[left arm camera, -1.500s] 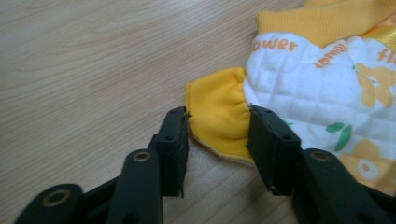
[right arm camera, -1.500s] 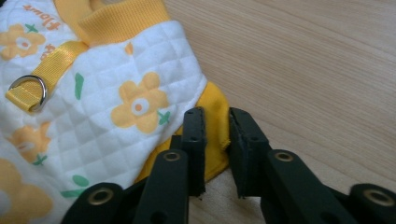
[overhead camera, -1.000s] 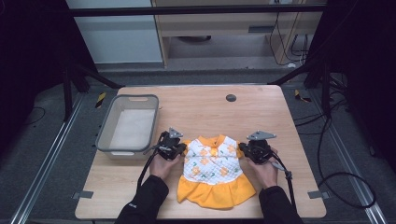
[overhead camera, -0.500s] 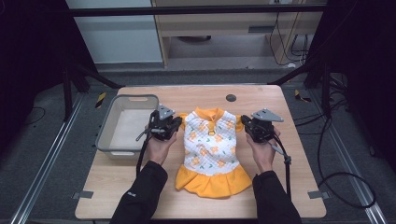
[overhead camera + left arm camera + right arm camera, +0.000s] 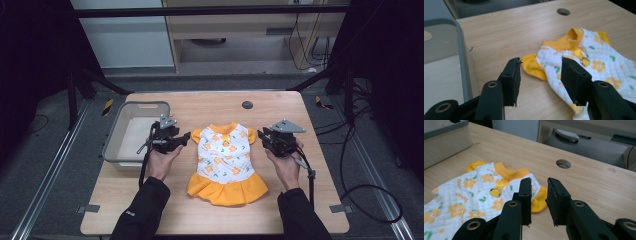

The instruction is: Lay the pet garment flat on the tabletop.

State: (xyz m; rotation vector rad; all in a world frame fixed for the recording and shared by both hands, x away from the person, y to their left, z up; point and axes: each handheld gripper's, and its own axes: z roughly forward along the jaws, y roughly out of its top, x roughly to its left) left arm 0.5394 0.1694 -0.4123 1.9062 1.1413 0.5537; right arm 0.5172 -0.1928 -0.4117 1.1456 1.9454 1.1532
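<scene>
A small dress (image 5: 225, 160), white with orange flowers and a yellow collar, sleeves and skirt, lies flat on the wooden table (image 5: 200, 105), collar away from me. My left gripper (image 5: 184, 137) hovers at its left sleeve (image 5: 531, 66); the jaws stand wide apart with the sleeve on the table just beyond them, and nothing is pinched. At the other yellow sleeve (image 5: 538, 199), my right gripper (image 5: 262, 135) is open with a narrower gap. In the gripper views, the left gripper (image 5: 540, 60) and the right gripper (image 5: 539, 180) both have bare pads.
A grey plastic bin (image 5: 114, 145) stands on the table's left part, close beside my left hand; its wall (image 5: 461, 50) fills the left of that gripper's view. A round cable hole (image 5: 247, 105) lies behind the dress. Dark floor, cables and frame posts surround the table.
Both grippers carried the dress by its shoulders away from the front edge. It now lies spread flat, and the jaws have come off the sleeves.
</scene>
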